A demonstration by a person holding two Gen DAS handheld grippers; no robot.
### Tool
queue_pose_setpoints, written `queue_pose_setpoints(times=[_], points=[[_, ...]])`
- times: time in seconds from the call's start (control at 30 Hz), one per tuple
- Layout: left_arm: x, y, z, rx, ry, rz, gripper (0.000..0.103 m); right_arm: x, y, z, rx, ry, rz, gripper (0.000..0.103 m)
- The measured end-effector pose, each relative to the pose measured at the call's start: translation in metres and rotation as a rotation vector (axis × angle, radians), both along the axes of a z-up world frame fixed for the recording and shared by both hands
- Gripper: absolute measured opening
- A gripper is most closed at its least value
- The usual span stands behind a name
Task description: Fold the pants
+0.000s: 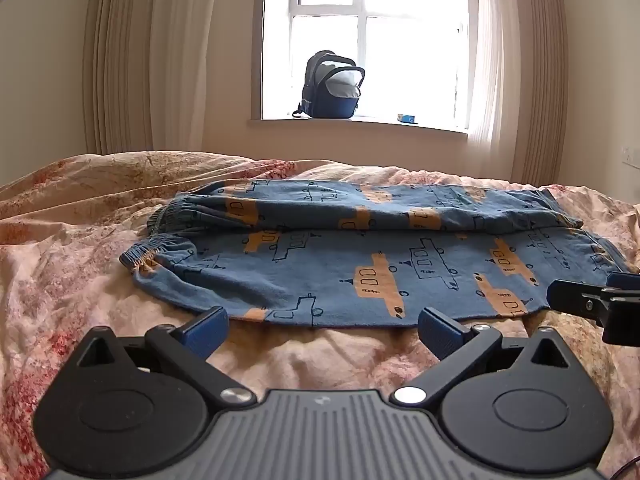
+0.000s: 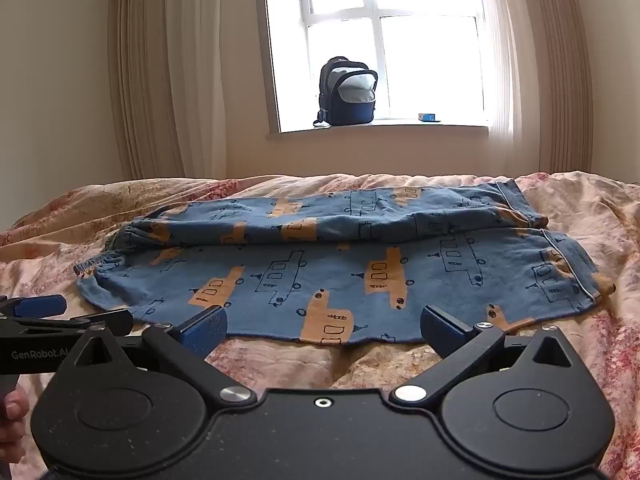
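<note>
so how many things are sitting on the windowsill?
2. A dark blue backpack, open, stands left of the middle; a small blue item lies to its right. Curtains may hide more at the ends.

The blue boat-print cotton pants [image 1: 360, 256] lie flat across the frame centre on the floral-quilted bed [image 1: 80, 240]. Behind, at upper centre, a dark blue backpack [image 1: 330, 84] stands on the windowsill [image 1: 360, 125].

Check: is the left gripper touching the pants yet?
Apart. In the left wrist view, the open left gripper hangs short of the pants, with a strip of bedspread visible between the fingertips and the near hem.
</note>
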State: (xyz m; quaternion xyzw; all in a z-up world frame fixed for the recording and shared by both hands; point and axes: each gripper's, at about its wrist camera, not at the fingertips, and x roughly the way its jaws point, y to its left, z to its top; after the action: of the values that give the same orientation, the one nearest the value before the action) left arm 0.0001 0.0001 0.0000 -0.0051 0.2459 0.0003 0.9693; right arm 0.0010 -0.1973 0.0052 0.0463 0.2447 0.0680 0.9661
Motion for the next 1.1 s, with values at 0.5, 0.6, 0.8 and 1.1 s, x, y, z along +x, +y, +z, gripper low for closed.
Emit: queue_pose_setpoints(times=[0.5, 0.6, 0.8, 1.1], points=[[-0.0001, 0.0000, 0.0000, 0.001, -0.001, 0.001, 0.103, 0.0012, -0.0012, -0.0007, 0.004, 0.004, -0.002, 0.103], [-0.0002, -0.0002, 0.0000, 0.002, -0.001, 0.001, 0.103, 0.0006, -0.0012, -0.0006, 0.003, 0.005, -0.001, 0.103], [-0.0003, -0.0001, -0.0001, 0.001, -0.001, 0.001, 0.103, 0.0008, -0.0012, -0.0007, 0.003, 0.005, -0.001, 0.103], [-0.0032, -0.0033, -0.0005, 0.004, 0.000, -0.003, 0.103, 0.0017, -0.0016, -0.0017, 0.004, 0.007, -0.001, 0.103]])
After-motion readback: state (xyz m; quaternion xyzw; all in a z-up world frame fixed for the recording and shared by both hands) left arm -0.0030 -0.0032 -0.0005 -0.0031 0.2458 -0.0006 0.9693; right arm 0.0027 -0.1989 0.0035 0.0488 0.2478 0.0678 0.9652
